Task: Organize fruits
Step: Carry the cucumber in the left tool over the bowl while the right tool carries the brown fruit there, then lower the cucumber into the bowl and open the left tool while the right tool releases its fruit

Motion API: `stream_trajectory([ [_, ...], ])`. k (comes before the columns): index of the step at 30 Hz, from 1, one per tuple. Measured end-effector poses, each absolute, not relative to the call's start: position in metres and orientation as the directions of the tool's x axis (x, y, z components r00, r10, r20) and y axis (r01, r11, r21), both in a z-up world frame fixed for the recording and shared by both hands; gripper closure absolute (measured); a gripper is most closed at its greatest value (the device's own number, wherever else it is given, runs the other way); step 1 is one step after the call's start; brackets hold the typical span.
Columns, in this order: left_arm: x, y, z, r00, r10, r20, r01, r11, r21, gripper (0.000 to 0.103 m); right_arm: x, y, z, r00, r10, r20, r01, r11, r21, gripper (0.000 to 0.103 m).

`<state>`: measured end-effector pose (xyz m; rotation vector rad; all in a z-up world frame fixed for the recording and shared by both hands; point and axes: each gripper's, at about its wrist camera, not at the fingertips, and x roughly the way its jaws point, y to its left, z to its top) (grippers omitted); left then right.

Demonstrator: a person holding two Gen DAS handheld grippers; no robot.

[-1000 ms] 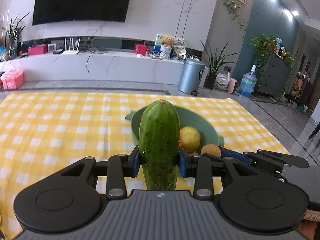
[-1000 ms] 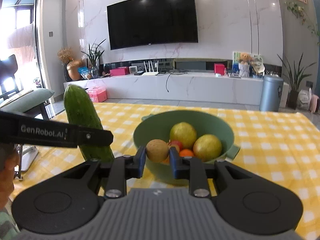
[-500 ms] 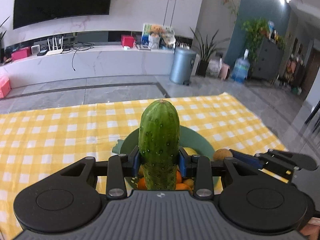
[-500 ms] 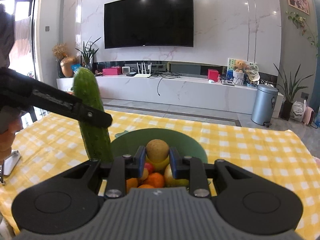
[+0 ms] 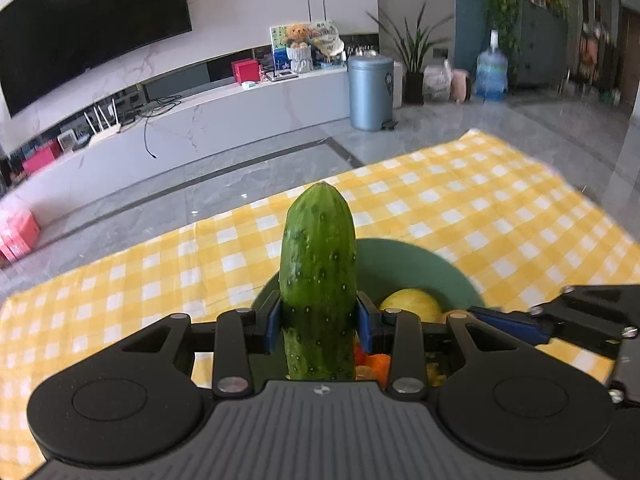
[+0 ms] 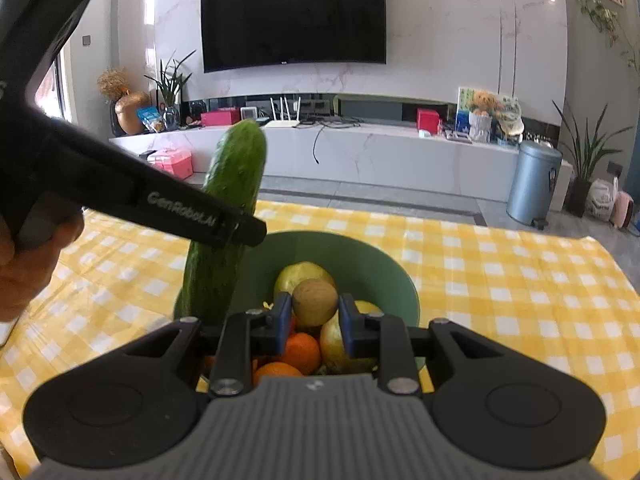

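Fruits fill the green bowl (image 6: 384, 264) on the table (image 6: 520, 280) with its yellow checked cloth: a yellow fruit (image 6: 300, 276), oranges (image 6: 302, 350) and another pale one already lie inside. The left gripper (image 5: 318, 326) has its fingers (image 5: 272, 320) clenched on a cucumber (image 5: 318, 276), held upright by its lower part, and the right gripper (image 6: 314, 322) grasps a small round brown fruit (image 6: 314, 302) between its blue fingers (image 6: 282, 316). Compared with a second ago, both grippers have risen and come in over the bowl: the right view looked at the bowl from the side then and now looks down into it, so the brown fruit hangs over the pile, while the cucumber has moved from beside the bowl to its near left rim. That suggests both items are about to be dropped in, and the task is near its end as far as these views show. Room is tight: the two tools are close together over the one bowl, and the left gripper's arm crosses in front of the cucumber in the right view. The cucumber looks longer than the bowl's free space, so it would likely need tilting and may rest across the rim or on the pile. The table's far edge lies well behind the bowl, and the cloth around it looks bare.
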<state>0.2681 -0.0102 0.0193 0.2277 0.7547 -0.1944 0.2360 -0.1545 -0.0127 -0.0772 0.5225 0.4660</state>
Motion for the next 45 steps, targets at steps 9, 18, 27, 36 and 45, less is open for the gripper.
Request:
stream_trajectory([
  [9, 0.287, -0.024, -0.005, 0.692, -0.058, -0.719, 0.28, 0.94, 0.194, 0.061, 0.25, -0.15, -0.024, 0.755, 0.383, -0.533, -0.44, 0.898, 0.022, 0.082],
  [18, 0.291, -0.013, -0.022, 0.664, -0.079, -0.743, 0.278, 0.949, 0.148, 0.06, 0.261, -0.145, -0.034, 0.74, 0.363, -0.566, -0.444, 0.896, -0.006, 0.082],
  [27, 0.277, -0.001, -0.02, 0.686, -0.104, -0.72, 0.252, 0.962, 0.102, 0.055, 0.265, -0.141, -0.036, 0.721, 0.355, -0.596, -0.463, 0.886, -0.033, 0.082],
  [36, 0.244, 0.003, 0.01, 0.75, -0.117, -0.651, 0.212, 0.975, 0.069, 0.047, 0.271, -0.135, -0.027, 0.674, 0.327, -0.662, -0.485, 0.872, -0.063, 0.082],
  [45, 0.222, 0.023, 0.019, 0.722, -0.12, -0.682, 0.133, 0.991, -0.033, 0.044, 0.288, -0.131, -0.019, 0.574, 0.288, -0.767, -0.525, 0.848, -0.074, 0.081],
])
